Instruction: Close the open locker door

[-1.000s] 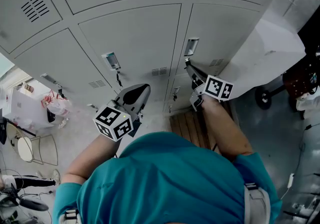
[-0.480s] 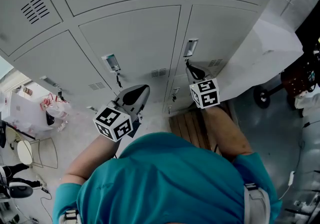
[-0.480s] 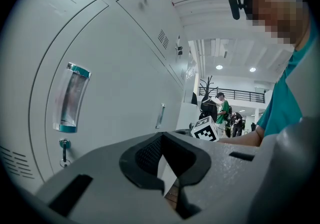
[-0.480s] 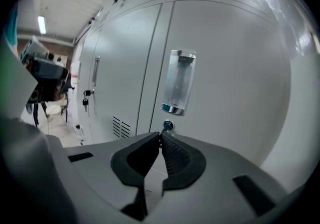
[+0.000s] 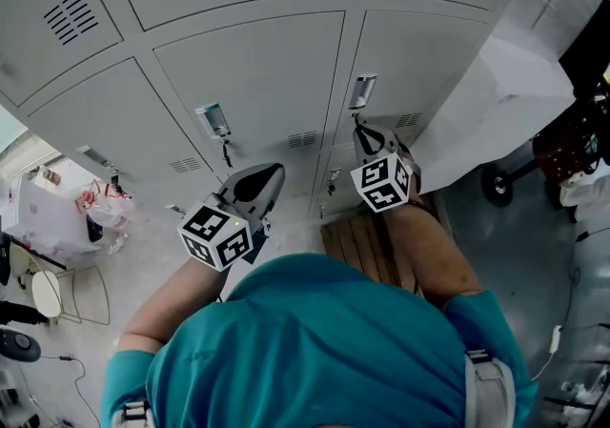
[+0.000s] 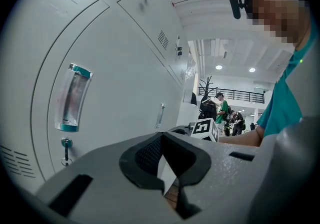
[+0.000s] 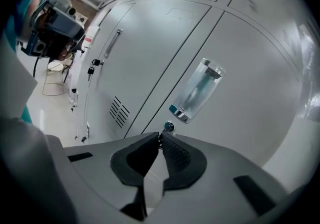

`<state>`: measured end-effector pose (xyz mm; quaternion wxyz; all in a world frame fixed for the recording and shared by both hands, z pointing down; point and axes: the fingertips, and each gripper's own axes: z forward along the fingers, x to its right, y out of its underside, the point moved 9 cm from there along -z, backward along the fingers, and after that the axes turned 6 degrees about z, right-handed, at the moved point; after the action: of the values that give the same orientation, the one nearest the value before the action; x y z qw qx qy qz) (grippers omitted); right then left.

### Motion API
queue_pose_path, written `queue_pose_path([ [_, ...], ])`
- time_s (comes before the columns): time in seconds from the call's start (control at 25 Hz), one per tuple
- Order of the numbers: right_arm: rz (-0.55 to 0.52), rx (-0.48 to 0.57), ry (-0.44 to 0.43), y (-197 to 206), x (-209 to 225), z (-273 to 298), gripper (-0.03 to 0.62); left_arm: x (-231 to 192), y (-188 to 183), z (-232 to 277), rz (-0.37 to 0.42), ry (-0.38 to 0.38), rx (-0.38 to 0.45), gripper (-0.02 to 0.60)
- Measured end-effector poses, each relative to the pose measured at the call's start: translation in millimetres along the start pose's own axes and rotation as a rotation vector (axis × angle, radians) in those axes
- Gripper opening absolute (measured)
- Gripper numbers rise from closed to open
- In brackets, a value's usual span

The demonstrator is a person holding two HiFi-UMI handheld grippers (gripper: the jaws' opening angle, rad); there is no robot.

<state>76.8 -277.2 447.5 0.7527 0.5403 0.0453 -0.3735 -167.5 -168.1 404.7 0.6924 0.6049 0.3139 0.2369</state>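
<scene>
The grey locker bank [image 5: 238, 64] fills the view, and the locker door [image 5: 419, 45] in its right column sits flush with its neighbours. The left gripper [image 6: 162, 135] hovers level, its jaws together on nothing. The right gripper [image 7: 160, 137], just below the label holder [image 7: 198, 90], has its jaws almost together, pinching the small key [image 7: 168, 127] in that door's lock.

The bank of grey lockers [image 5: 248, 83] is looked down on steeply from above the person's head. From the left gripper [image 5: 270, 173] it is viewed close and level along its face; from the right gripper [image 5: 363, 133] it is faced from just in front, slanted. The clear handle [image 5: 363, 91] and the key [image 7: 169, 126] beneath it are shared by the head and right gripper views.
</scene>
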Motion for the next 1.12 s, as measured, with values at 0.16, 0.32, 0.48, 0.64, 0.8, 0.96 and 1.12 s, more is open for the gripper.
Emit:
queue_pose_path([
  [0.16, 0.161, 0.053, -0.051, 4.6, 4.0, -2.7, 0.036, 0.4, 1.0, -3.3, -0.004, -0.002, -0.001, 0.004],
  [0.32, 0.373, 0.110, -0.142, 11.3, 12.5, -13.9, 0.134, -0.7, 1.7, -7.5, -0.009, -0.008, 0.005, 0.005],
  [0.48, 0.577, 0.225, -0.255, 15.9, 19.6, -44.6, 0.146, -3.4, 0.5, -13.7, -0.016, -0.023, 0.021, 0.004],
  [0.64, 0.806, 0.378, -0.458, 16.1, 20.3, -78.0, 0.121, -8.8, -4.5, -22.2, -0.018, -0.049, 0.052, 0.004],
  [0.8, 1.062, 0.469, -0.562, 24.7, 20.4, -92.4, 0.032, -12.8, -9.1, -29.8, -0.028, -0.072, 0.085, 0.005],
  [0.96, 1.183, 0.502, -0.589, 35.1, 18.6, -98.7, 0.002, -11.9, -10.4, -34.4, -0.025, -0.080, 0.100, 0.004],
  [1.12, 1.250, 0.528, -0.627, 40.2, 14.3, -102.0, 0.002, -11.0, -8.5, -36.1, -0.039, -0.079, 0.104, 0.004],
])
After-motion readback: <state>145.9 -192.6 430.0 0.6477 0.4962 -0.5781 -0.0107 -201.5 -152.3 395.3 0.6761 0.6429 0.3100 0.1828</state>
